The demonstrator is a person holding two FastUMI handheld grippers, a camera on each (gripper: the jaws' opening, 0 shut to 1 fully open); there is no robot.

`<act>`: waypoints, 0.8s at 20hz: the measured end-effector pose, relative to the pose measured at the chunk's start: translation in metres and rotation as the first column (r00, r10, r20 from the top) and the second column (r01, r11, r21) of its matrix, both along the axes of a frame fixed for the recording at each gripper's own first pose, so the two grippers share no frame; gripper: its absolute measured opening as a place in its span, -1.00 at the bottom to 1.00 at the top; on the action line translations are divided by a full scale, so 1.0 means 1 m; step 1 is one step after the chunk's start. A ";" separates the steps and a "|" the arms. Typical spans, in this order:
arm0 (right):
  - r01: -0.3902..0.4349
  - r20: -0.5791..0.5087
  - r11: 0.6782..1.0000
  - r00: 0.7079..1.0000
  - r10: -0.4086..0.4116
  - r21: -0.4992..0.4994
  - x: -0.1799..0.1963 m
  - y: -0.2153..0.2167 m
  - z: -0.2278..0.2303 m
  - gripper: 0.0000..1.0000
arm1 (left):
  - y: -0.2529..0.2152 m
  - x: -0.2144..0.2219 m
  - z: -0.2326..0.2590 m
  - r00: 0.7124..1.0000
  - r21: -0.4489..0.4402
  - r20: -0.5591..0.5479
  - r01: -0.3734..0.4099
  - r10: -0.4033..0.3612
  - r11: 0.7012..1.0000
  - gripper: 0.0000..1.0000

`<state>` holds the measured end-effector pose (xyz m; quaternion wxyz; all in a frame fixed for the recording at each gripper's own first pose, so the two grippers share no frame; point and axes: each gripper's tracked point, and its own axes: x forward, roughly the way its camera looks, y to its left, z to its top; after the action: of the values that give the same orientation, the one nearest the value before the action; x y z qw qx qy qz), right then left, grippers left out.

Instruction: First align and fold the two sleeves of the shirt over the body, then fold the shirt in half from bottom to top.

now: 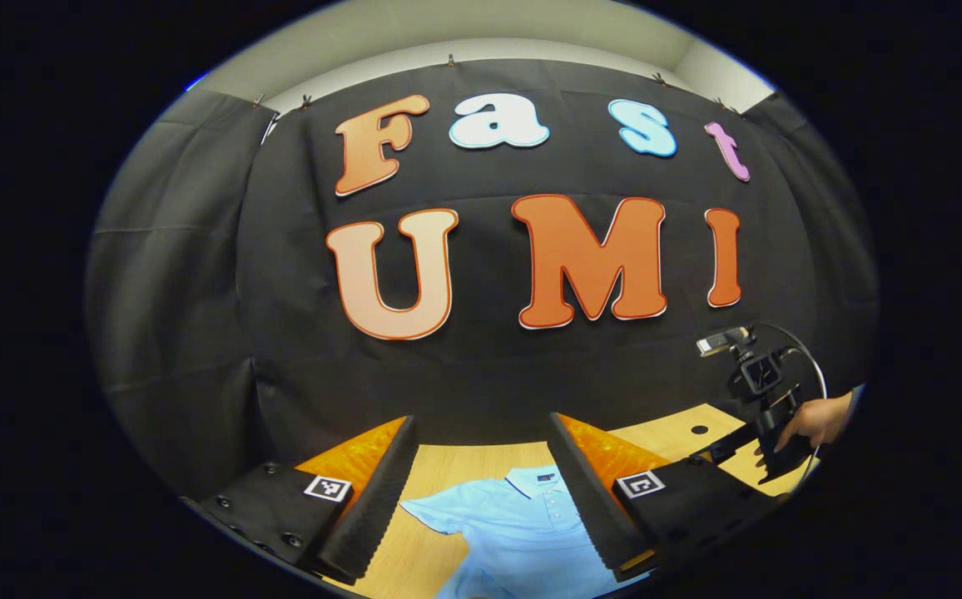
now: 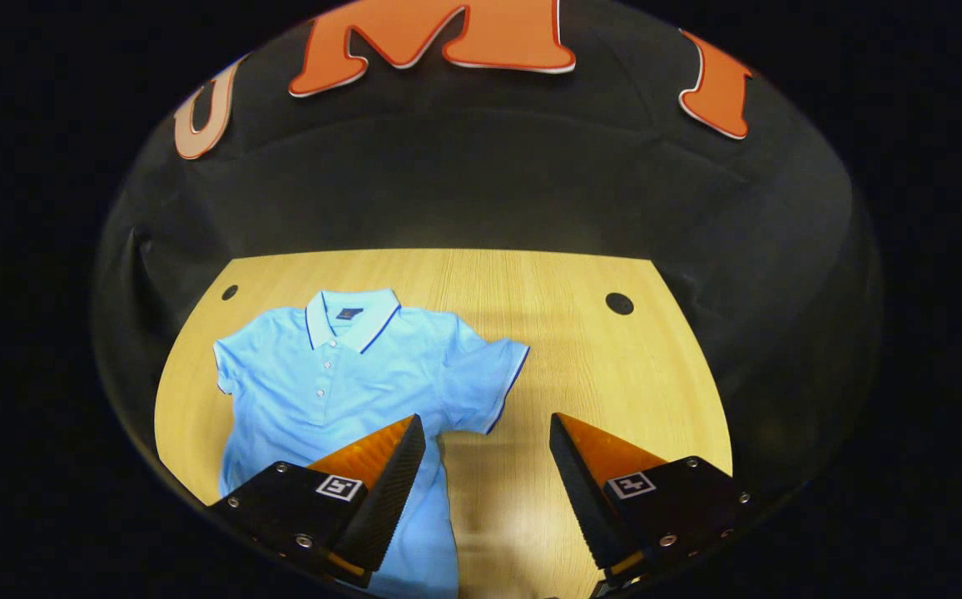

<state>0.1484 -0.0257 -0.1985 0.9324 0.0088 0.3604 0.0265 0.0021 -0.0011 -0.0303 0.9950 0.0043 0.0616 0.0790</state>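
Even overhead light falls on the wooden surface (image 2: 531, 333), soft shadows pooling near its front edge; fisheye distortion bends the edges, focus sharp throughout

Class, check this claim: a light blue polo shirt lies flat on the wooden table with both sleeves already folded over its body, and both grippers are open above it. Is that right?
Not quite. In the right gripper view the shirt has its sleeves spread out, not folded. It does lie flat on the wooden table, with the right gripper and left gripper open.

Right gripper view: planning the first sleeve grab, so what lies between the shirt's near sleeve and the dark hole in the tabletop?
Only bare wooden table separates the sleeve from the hole, as the right gripper view shows.
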 end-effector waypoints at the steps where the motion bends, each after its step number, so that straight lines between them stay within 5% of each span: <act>1: 0.003 -0.025 1.000 1.000 -0.003 0.003 0.008 -0.001 -0.008 0.78 | 0.002 0.001 -0.006 0.999 0.012 -0.029 -0.017 0.017 1.000 0.99; 16: 0.063 -0.341 0.997 0.939 -0.044 0.045 0.079 0.006 -0.116 0.30 | 0.019 -0.026 -0.020 0.977 0.082 -0.123 -0.167 0.176 0.983 1.00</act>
<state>0.2271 -0.0192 -0.3148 0.8562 0.0485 0.5143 0.0093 -0.0238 0.0178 -0.0502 0.9775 0.0396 0.1232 0.1664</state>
